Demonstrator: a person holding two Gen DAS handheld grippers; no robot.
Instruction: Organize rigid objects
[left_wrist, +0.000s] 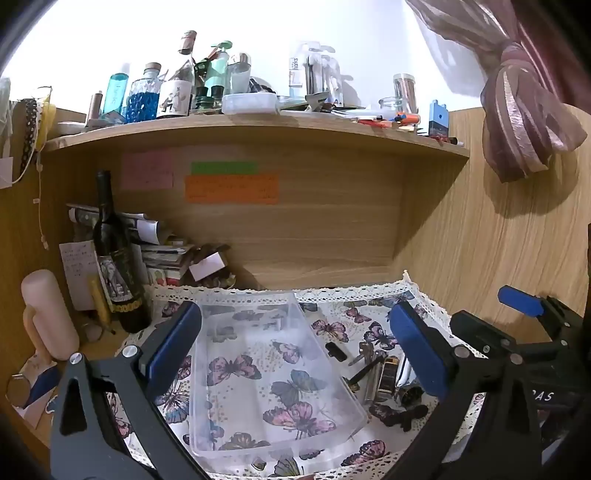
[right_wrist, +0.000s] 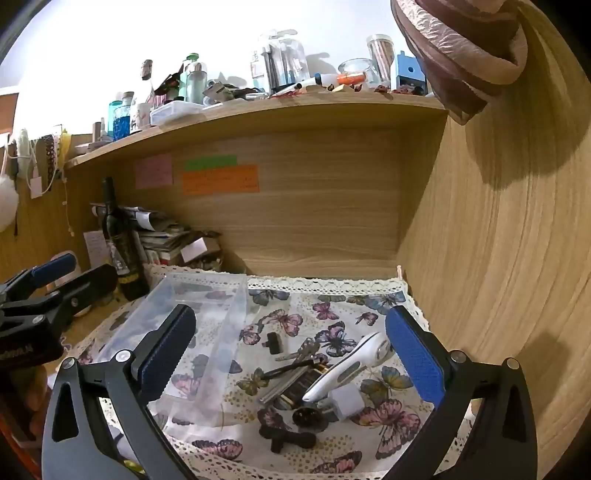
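Note:
A clear plastic bin (left_wrist: 266, 373) lies empty on the butterfly cloth (left_wrist: 373, 325), between the wide fingers of my open left gripper (left_wrist: 295, 350). Right of the bin, small rigid items are heaped: a black adapter (right_wrist: 273, 341), keys (right_wrist: 303, 350), a metal harmonica-like bar (right_wrist: 291, 384), a white handled tool (right_wrist: 347, 369), a white charger cube (right_wrist: 347, 400), a round black piece (right_wrist: 306, 415) and a black cross-shaped piece (right_wrist: 288, 439). My right gripper (right_wrist: 291, 354) hovers open over this heap and holds nothing. The bin (right_wrist: 184, 306) shows at its left.
A dark wine bottle (left_wrist: 114, 258) and stacked papers (left_wrist: 162, 251) stand at the back left. A pale pink bottle (left_wrist: 48, 314) is at the far left. A cluttered wooden shelf (left_wrist: 258, 129) overhangs the desk. A wooden side wall (right_wrist: 498, 258) closes the right.

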